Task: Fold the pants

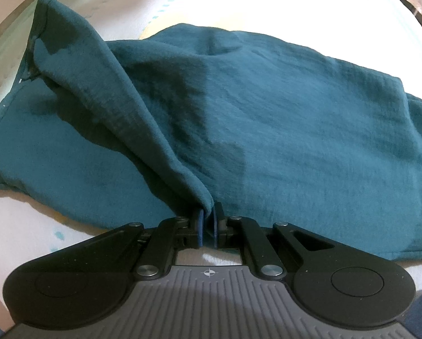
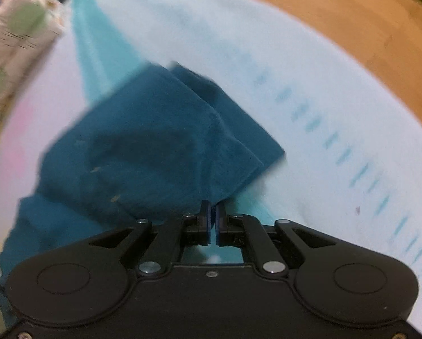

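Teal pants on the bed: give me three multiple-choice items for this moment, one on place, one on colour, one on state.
1. Where do the pants lie?
A. on a pale bedsheet
B. on a wooden floor
C. in a basket

2. What colour are the pants?
A. red
B. teal
C. grey

3. How does the left gripper stand?
A. open, above the fabric
B. shut on nothing
C. shut on a fold of the pants

Answers:
1 A, pale sheet shows all round the fabric.
2 B, both wrist views show teal cloth.
3 C, a ridge of fabric runs down into its closed jaws; the right gripper likewise pinches an edge of the cloth.
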Demonstrator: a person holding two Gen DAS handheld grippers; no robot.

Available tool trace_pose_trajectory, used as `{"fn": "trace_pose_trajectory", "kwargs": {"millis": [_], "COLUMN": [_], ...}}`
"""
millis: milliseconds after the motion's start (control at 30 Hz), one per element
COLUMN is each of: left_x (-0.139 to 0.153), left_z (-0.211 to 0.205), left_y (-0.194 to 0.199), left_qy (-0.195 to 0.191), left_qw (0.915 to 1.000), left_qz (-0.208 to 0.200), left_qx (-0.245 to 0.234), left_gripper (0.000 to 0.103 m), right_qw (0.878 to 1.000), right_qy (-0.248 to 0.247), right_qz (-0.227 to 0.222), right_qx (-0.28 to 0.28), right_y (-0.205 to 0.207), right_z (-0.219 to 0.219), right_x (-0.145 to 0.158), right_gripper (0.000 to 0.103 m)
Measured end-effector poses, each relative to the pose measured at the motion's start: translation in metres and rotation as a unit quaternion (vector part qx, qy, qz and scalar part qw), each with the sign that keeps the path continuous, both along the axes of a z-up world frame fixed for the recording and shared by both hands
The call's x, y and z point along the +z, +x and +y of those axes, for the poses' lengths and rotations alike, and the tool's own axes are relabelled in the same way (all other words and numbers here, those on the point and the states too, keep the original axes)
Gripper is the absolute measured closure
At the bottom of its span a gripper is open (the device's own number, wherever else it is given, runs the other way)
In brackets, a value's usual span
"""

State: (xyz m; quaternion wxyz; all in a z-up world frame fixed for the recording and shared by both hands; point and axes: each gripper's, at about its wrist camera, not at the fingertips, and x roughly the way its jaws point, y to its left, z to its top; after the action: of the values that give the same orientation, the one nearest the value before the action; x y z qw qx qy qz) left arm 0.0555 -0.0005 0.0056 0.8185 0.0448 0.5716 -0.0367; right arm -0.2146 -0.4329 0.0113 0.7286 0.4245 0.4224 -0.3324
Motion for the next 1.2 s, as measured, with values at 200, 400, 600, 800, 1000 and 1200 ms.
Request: {"fn": "trace_pose_trajectory", "kwargs": {"millis": [200, 400, 600, 800, 1000, 1200], "left_x": [0.0, 0.001, 0.001, -0.002, -0.005, -0.005], "left_z": [-0.003, -0.009, -0.009, -0.015, -0.022, -0.026], "left_y": [0.0, -0.002, -0.002, 0.0, -0.001, -0.004], "left_qy": [0.007, 0.022, 0.025, 0.037, 0.055, 0.058], "left_qw": [1.0, 0.9997, 0.9996, 0.9992, 0.998, 0.9977], "left_qz": [0.0, -0.004, -0.004, -0.007, -0.014, -0.019], "left_qx": [-0.001, -0.009, -0.011, -0.013, -0.027, -0.029], "left_gripper": [0.096, 0.096, 0.096, 0.096, 0.096, 0.096], "right_qw": [0.999, 0.995, 0.995, 0.997, 0.993, 0.944], "right_qy": [-0.014, -0.068, -0.068, 0.007, -0.01, -0.17], "right_qz": [-0.034, -0.072, -0.075, -0.064, -0.084, -0.167], "right_qx": [-0.01, -0.021, 0.011, 0.04, 0.085, 0.23], "right_y": [-0.017, -0.012, 0.043, 0.077, 0.079, 0.032], "right_z": [-0.01, -0.035, -0.077, -0.107, -0.092, -0.006], "right_x": [0.027, 0.056, 0.042, 0.018, 0.019, 0.062], "right_gripper": [0.056, 0.048, 0.048, 0.048, 0.08, 0.085]}}
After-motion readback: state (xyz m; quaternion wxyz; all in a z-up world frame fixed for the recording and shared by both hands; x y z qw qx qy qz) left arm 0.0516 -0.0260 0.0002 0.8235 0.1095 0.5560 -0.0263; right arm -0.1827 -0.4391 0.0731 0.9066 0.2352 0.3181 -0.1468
